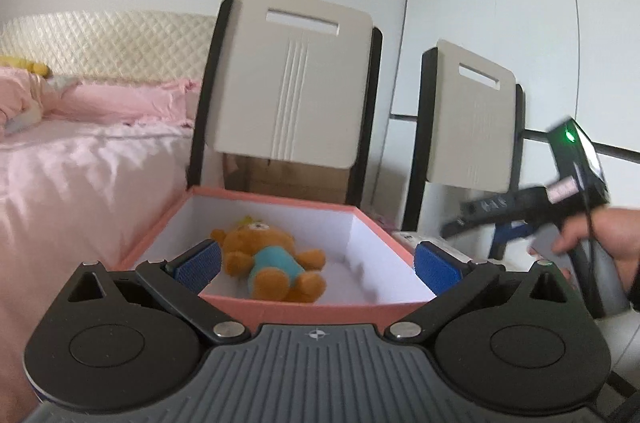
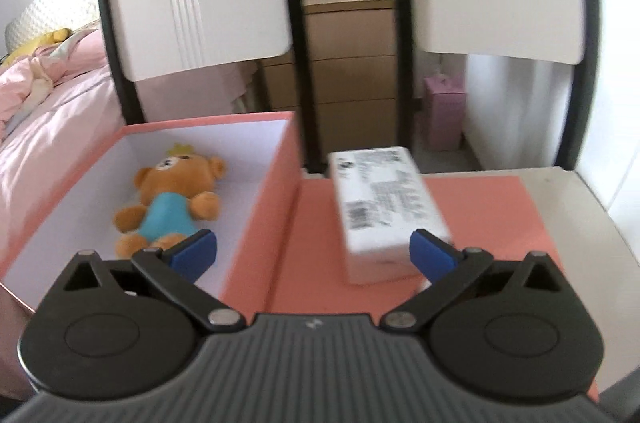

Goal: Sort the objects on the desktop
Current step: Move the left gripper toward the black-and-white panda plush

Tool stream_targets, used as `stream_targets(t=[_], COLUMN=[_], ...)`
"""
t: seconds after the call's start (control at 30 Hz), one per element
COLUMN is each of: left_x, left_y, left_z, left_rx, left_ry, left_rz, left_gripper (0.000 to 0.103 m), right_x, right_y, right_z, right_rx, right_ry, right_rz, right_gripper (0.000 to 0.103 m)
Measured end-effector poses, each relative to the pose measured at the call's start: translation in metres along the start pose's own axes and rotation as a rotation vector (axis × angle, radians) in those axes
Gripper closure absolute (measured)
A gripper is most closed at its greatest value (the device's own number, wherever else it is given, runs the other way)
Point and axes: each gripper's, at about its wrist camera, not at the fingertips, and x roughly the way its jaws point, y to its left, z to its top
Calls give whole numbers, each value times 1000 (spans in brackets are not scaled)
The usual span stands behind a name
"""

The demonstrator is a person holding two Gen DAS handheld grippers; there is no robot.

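A pink box (image 1: 304, 309) with a white inside stands open on the table; it also shows in the right wrist view (image 2: 264, 207). A brown teddy bear in a blue shirt (image 1: 269, 258) lies inside it, and it shows in the right wrist view (image 2: 170, 199) too. A white carton with printed labels (image 2: 386, 211) lies on the pink lid (image 2: 492, 219) to the right of the box. My left gripper (image 1: 318, 263) is open and empty above the box's near edge. My right gripper (image 2: 314, 255) is open and empty, just before the carton; its body shows in the left wrist view (image 1: 520, 207).
Two chairs with white backs (image 1: 292, 79) (image 1: 472, 127) stand behind the table. A bed with pink bedding (image 1: 80, 151) lies to the left. A wooden drawer chest (image 2: 348, 63) and a pink bag (image 2: 444, 111) stand beyond the chairs. The table's white edge (image 2: 580, 199) runs right.
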Motion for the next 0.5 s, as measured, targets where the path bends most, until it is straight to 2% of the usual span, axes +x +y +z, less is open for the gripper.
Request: stream_targets(t=[0.2,0.4,0.5], left_x=[11,24,27], left_y=[-6,-6,-7], left_z=[-8,-18,-21], left_rx=[36,30,36], left_ry=[35,78,94], left_rz=[27,91,107], left_gripper=[0,0,0], right_x=[-33,-60,-59], right_y=[-22,-22,-26], right_z=[-31,-64,-71], right_rx=[38,-16,-26], right_ry=[-71,-139,-142], right_rz=[4,1,8], right_gripper=[0,0,0])
